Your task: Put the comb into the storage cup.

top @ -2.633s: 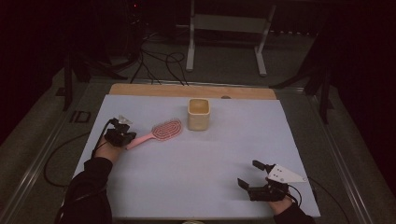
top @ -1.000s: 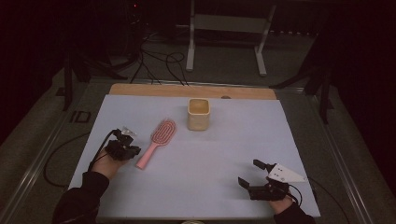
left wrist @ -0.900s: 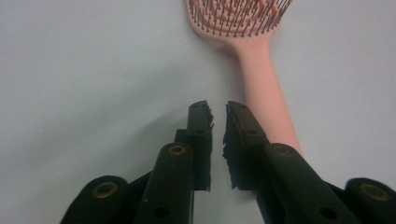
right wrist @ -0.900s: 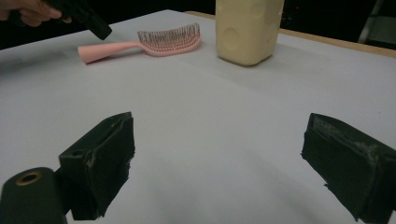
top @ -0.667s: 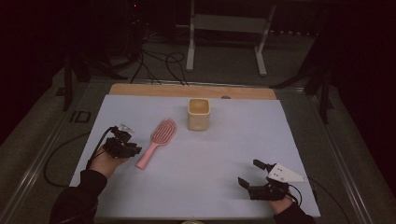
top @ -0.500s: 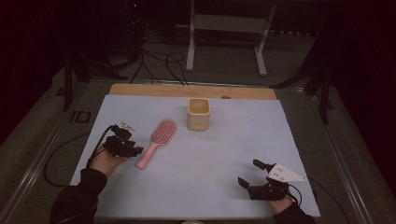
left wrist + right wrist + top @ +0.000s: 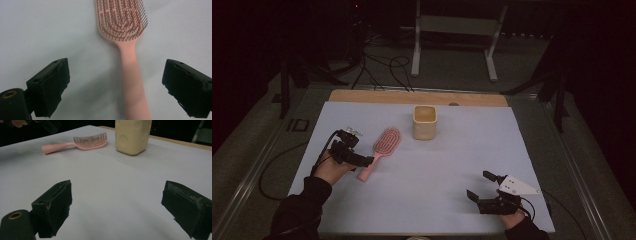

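On the left side of the surface: the pink hairbrush (image 7: 379, 152) lies flat, bristles up, handle towards the person, head pointing at the cream cup (image 7: 425, 122).
Left tool (image 7: 113, 85): jaws have just been opening and now stand wide; the brush handle lies between them, neither pad touching it.
What changed: a moment ago this tool held the handle; the brush has also swung from lying across the surface to pointing away from the person, nearer the front edge.
Meaning: the brush looks set down and let go, so the placing step seems done; drawing the hand back is probably next.
Right tool (image 7: 484, 186): jaws wide, holding nothing, resting near the front right corner, well apart from the brush.
Surface (image 7: 452, 165): pale sheet, wooden strip along the far edge.
Room: dark, cables and a metal stand on the floor beyond.
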